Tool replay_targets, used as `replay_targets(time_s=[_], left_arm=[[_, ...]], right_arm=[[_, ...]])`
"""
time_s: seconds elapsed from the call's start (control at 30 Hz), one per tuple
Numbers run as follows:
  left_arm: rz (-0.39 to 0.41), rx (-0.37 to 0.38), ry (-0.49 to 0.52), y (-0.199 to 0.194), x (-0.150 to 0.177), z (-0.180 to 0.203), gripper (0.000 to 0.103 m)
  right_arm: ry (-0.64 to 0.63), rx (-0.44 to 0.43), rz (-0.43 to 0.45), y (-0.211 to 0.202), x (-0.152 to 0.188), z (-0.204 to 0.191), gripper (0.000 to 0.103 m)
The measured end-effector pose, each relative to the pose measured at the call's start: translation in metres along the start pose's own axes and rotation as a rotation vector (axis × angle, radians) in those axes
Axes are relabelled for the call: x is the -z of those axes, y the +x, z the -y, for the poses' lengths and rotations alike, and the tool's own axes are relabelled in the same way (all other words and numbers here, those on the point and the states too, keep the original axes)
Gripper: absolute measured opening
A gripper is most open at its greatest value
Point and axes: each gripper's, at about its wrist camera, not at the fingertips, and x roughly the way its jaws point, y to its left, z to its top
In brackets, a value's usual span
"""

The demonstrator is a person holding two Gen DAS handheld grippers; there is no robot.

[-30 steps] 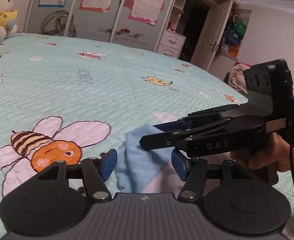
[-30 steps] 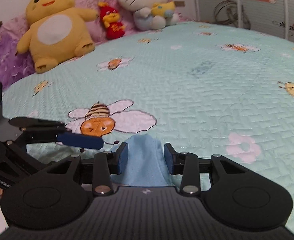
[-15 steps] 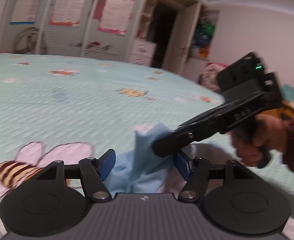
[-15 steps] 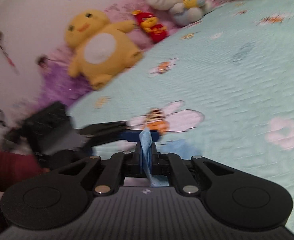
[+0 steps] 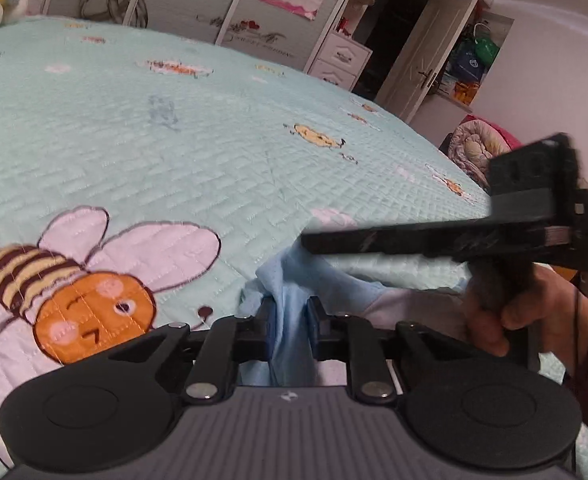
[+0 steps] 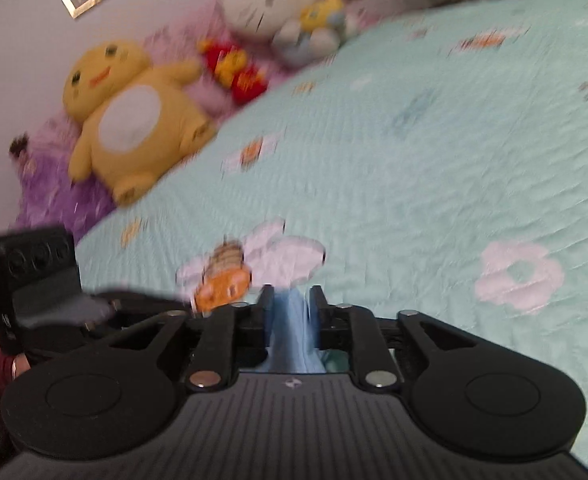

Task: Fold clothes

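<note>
Both tongs, L (image 5: 289, 322) & R (image 6: 289, 318), clamped on pale-blue soft cloth garment (image 5: 294, 280) w/ white part, bunched at near edge of mint quilted bed (image 5: 213, 152); step looks like lift/carry of a fold; next: keep edges level; long axis unclear, cloth crumpled.

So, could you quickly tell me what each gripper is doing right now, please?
Left gripper: closed on the light blue cloth.
Right gripper: closed on the same light blue cloth.
</note>
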Motion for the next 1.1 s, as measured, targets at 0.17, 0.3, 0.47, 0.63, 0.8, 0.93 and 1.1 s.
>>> replay_targets(time_s=[0.17, 0.3, 0.47, 0.63, 0.8, 0.93, 1.1], left_arm=[[-0.008, 0.028, -0.078, -0.008, 0.0, -0.013, 0.006], [0.023, -0.002, -0.091, -0.019, 0.006, -0.013, 0.002], [0.107, -0.13, -0.01, -0.039, 0.003, 0.01, 0.008], [0.121, -0.163, 0.081, -0.027, -0.002, 0.03, 0.053], [0.041, -0.184, 0.144, 0.016, -0.007, 0.036, 0.038], [0.018, -0.193, 0.15, 0.027, -0.009, 0.036, 0.043], [0.011, -0.251, 0.106, 0.017, -0.015, 0.034, 0.057]], right_arm=[[0.161, 0.073, 0.29, -0.089, 0.027, -0.003, 0.038], [0.216, 0.174, 0.385, -0.139, 0.073, -0.01, 0.039], [0.367, 0.283, 0.495, -0.161, 0.116, 0.008, 0.039], [0.405, 0.255, 0.552, -0.165, 0.119, 0.016, 0.041], [0.5, 0.305, 0.468, -0.141, 0.112, 0.047, 0.041], [0.464, 0.418, 0.382, -0.126, 0.104, 0.065, 0.007], [0.48, 0.465, 0.398, -0.131, 0.099, 0.066, 0.02]])
